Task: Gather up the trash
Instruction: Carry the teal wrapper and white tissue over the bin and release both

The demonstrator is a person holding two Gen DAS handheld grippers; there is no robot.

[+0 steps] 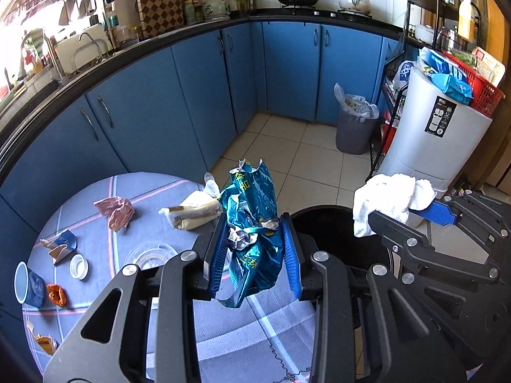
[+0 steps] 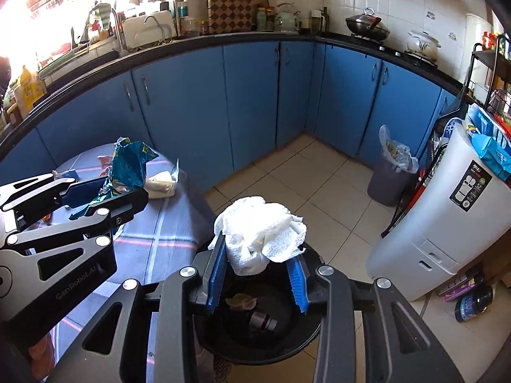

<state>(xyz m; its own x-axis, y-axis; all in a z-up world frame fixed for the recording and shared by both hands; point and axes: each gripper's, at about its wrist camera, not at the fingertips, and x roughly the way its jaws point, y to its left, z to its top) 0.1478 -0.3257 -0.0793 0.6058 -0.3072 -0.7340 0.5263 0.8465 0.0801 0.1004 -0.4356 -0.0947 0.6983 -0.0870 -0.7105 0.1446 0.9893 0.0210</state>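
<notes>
Lettering "GenRobot.AI" marks the left gripper (image 2: 105, 191) at the frame's left. Its jaws pinch a crumpled teal foil wrapper (image 1: 254, 239) printed with yellow characters, centre frame above the table (image 1: 95, 198). The right gripper (image 2: 258, 274) loosely holds a wadded white paper towel (image 2: 260, 239) over the black bin (image 2: 262, 344), low centre.

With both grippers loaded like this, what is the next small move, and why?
Probably open the right gripper: its white paper towel hangs directly above the black bin, so it should fall in. The left gripper, clamped on the teal wrapper, sits over the table edge, short of the bin.
</notes>
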